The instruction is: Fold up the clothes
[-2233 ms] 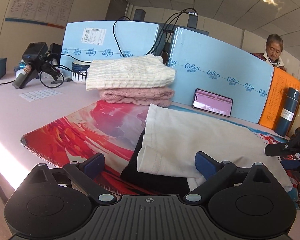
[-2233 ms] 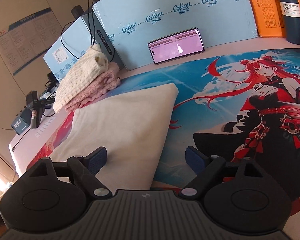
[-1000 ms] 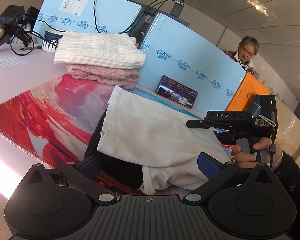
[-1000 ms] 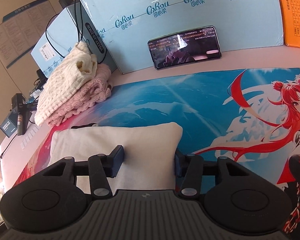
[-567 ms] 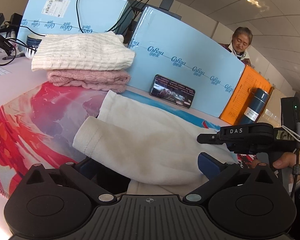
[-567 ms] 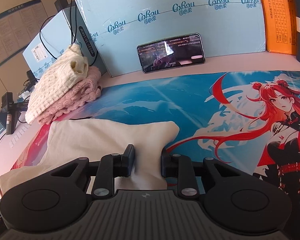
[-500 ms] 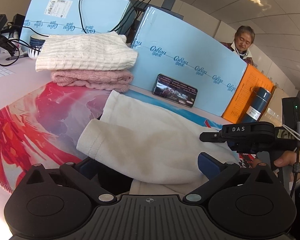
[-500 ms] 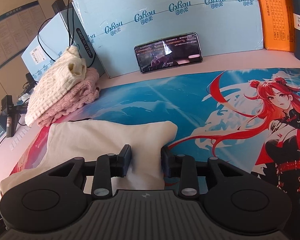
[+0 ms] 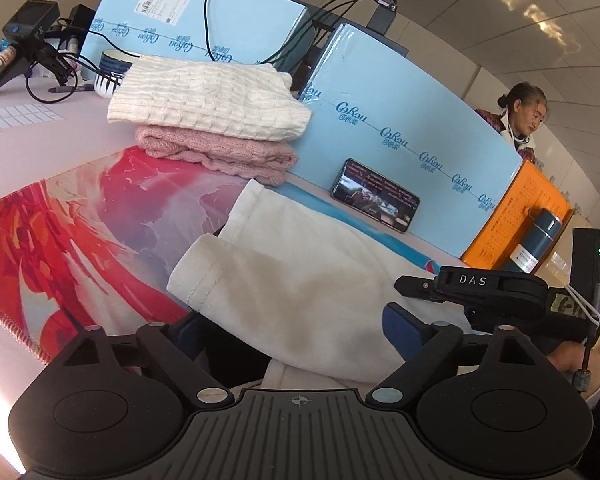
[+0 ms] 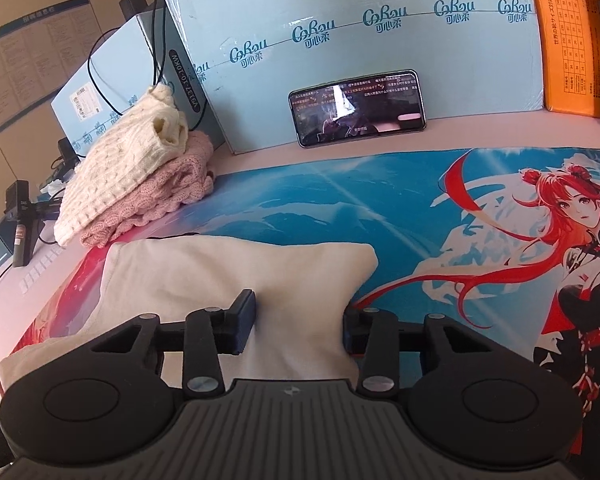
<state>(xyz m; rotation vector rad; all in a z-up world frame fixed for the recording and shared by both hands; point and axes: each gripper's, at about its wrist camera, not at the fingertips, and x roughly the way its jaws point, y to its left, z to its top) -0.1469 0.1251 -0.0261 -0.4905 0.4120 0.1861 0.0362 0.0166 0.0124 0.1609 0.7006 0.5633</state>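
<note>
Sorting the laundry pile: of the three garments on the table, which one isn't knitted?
The cream garment lying flat on the printed mat; the white sweater and pink sweater stacked behind are cable-knit.

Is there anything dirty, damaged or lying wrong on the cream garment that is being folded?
Yes. The cream garment has a dull brownish patch like a stain on its upper layer, between the left tool's fingers. A dark layer shows beneath its near edge. The two folded sweaters behind look tidy.

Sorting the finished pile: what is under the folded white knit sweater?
The white knit sweater lies on a folded pink knit sweater, whose edges show below it. That pink one sits at the printed desk mat corner; anything further beneath is covered.
</note>
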